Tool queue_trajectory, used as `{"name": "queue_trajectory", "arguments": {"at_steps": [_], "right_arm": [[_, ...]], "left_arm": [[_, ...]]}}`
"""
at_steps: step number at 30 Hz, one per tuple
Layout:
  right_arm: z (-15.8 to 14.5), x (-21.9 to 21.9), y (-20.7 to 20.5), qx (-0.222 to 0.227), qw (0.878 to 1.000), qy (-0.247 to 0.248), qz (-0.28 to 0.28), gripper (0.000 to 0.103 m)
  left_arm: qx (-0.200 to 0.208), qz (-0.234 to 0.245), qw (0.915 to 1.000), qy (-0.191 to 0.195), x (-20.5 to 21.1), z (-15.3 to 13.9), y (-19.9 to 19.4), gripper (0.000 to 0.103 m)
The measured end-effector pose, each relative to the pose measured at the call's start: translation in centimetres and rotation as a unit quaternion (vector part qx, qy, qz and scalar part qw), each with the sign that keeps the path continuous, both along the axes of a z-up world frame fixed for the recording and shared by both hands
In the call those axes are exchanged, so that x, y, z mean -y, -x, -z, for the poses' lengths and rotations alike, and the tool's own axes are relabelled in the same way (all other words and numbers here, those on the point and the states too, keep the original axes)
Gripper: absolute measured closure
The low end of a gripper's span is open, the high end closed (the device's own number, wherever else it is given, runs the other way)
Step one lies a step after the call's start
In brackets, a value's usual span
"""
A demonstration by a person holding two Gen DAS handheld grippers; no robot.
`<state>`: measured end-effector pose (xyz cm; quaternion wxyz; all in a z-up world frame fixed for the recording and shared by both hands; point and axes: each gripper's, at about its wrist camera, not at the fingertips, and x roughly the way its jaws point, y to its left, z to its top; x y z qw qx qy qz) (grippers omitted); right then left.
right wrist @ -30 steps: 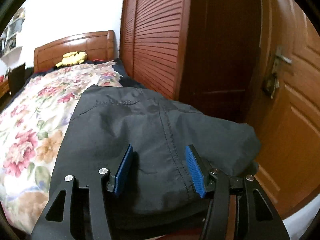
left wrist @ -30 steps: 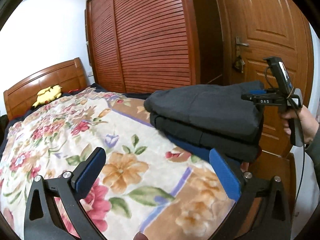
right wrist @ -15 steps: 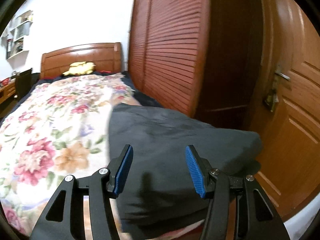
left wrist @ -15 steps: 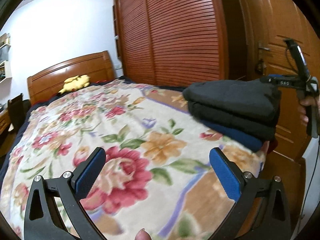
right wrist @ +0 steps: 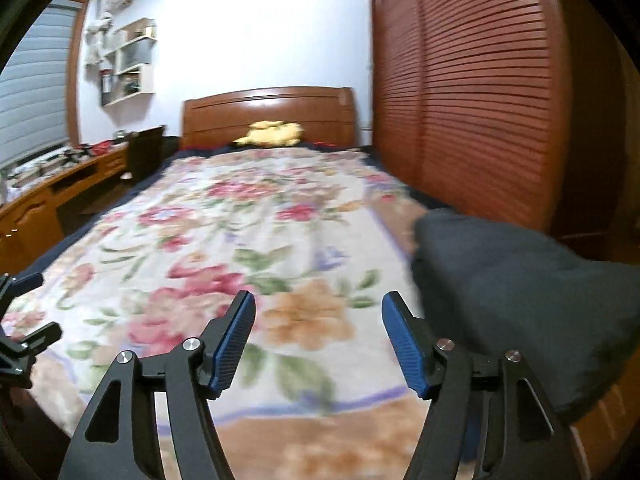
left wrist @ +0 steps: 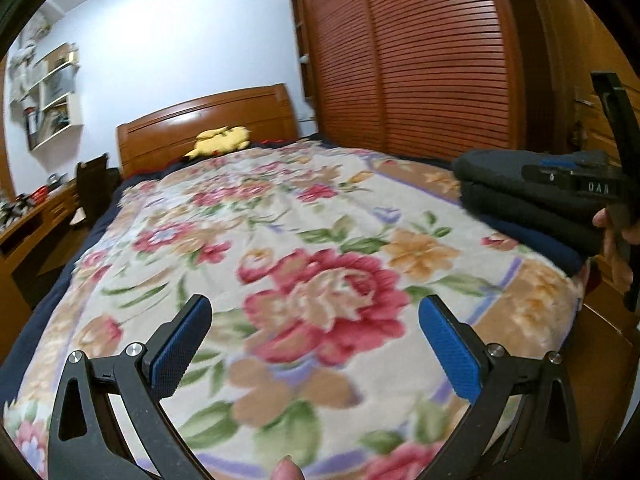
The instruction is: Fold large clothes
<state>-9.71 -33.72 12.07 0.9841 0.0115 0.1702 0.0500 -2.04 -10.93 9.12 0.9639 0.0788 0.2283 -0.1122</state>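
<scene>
A stack of folded dark clothes point(left wrist: 520, 196) lies at the right corner of the bed's foot, a blue garment at its bottom; it also shows in the right wrist view point(right wrist: 516, 280). My left gripper point(left wrist: 316, 340) is open and empty above the floral blanket point(left wrist: 304, 240), left of the stack. My right gripper point(right wrist: 318, 340) is open and empty, just left of the stack. The right gripper's body shows in the left wrist view point(left wrist: 576, 184) in front of the stack. The left gripper's edge shows in the right wrist view point(right wrist: 20, 320).
A yellow plush point(right wrist: 272, 132) lies by the wooden headboard point(right wrist: 268, 108). A louvred wardrobe point(right wrist: 472, 88) stands along the bed's right side. A wooden door point(left wrist: 608, 120) is behind the stack. A desk point(right wrist: 52, 196) and chair point(right wrist: 144, 152) stand left.
Both grippers have swung left, away from the folded stack, toward the middle of the bed. The right gripper, which was over the stack's top, has come off it. Both stayed open.
</scene>
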Motion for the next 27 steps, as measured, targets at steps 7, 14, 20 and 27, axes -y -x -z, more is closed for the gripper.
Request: {"name": "queue_trajectory", "arguments": {"at_steps": [7,14,20,27], "right_arm": [[2.2,-5.3,-1.8,-0.002,0.998,-0.009,-0.055,0.032],[5.5,-9.7,-4.5,-0.01,0.995,-0.014,-0.099,0.032],[7.4,-11.7,-8.0,0.008,0.994,-0.017,-0.108,0.032],[9.3,-12.9,-9.6,0.045,0.994,0.003,-0.104,0.032]], "left_arm": [[-0.004,-0.055,0.9985,0.003,-5.1,1.6,0.0,0.0],[-0.006,-0.099,0.995,0.009,-8.8,4.2,-1.5,0.0],[0.015,-0.132,0.9907,0.031,-11.7,5.6,-2.5,0.0],[0.044,-0.152,0.9862,0.05,-13.6,6.6,-2.9,0.0]]}}
